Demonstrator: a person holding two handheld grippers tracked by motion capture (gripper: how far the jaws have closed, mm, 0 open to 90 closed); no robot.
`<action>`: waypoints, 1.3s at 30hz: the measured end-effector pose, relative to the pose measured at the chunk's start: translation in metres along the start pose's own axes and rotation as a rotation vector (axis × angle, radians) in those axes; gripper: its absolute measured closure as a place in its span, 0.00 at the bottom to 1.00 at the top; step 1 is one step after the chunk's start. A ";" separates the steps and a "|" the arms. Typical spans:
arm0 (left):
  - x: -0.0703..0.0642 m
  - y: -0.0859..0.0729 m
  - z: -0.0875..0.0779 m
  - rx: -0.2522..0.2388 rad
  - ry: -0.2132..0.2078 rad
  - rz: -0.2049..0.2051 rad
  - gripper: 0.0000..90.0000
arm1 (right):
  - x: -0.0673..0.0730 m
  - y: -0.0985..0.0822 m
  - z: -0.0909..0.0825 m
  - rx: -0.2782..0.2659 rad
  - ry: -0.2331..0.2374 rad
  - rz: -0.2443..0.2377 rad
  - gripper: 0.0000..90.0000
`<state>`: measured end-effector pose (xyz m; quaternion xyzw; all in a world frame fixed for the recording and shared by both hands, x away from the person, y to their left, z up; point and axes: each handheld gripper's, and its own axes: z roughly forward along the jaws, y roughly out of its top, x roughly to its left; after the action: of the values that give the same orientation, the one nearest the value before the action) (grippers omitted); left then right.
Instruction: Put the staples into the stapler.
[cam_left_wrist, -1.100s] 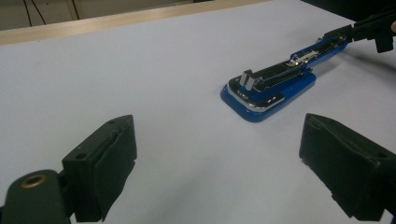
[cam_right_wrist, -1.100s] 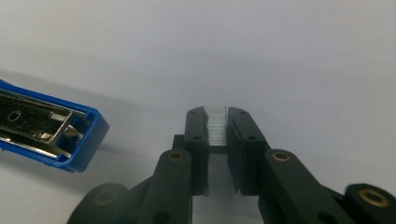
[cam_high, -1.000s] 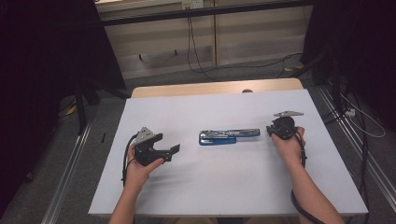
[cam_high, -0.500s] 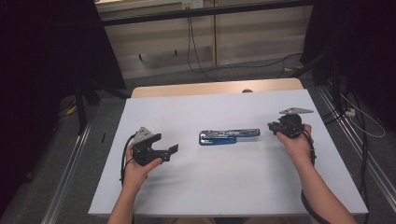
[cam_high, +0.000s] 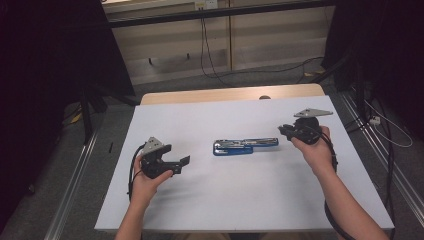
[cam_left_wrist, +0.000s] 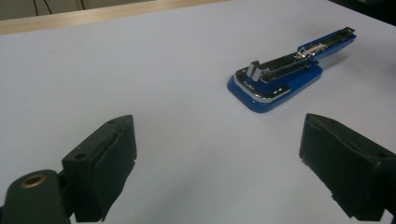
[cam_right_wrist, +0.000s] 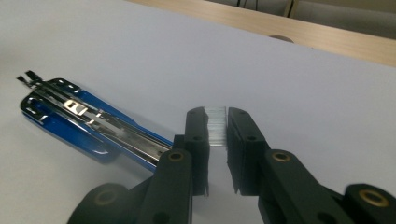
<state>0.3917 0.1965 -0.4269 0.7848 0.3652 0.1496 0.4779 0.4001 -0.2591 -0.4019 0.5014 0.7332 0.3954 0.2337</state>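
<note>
The stapler (cam_high: 245, 146) lies opened out flat near the centre of the table (cam_high: 240, 200), blue base down, its metal magazine exposed and running toward 3 o'clock in the high view.

The right gripper (cam_high: 285, 131) sits at 3 o'clock from the stapler, just beside its magazine end. In the right gripper view its fingers (cam_right_wrist: 198, 135) are closed to a narrow gap and clamp a strip of staples (cam_right_wrist: 216, 127) (a short silvery block, held upright between the pads). The stapler lies at 9 o'clock in that view.

The left gripper (cam_high: 183, 161) rests at 9 o'clock from the stapler, well apart from it. In the left gripper view its fingers (cam_left_wrist: 109, 163) stand wide apart with nothing between them, and the stapler (cam_left_wrist: 289, 70) lies at 1 o'clock.
</note>
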 end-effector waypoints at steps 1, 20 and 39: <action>0.000 0.000 0.000 0.001 0.000 0.000 0.12 | 0.002 0.002 -0.001 -0.003 0.008 -0.012 0.88; 0.004 0.005 -0.001 -0.011 -0.018 -0.030 0.10 | 0.029 0.029 0.006 -0.010 0.108 -0.103 0.88; 0.003 0.007 0.002 -0.032 -0.035 -0.047 0.10 | 0.051 0.043 0.015 -0.018 0.192 -0.193 0.88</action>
<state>0.3983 0.1955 -0.4226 0.7707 0.3725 0.1304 0.5002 0.4151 -0.1992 -0.3723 0.3862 0.7936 0.4237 0.2040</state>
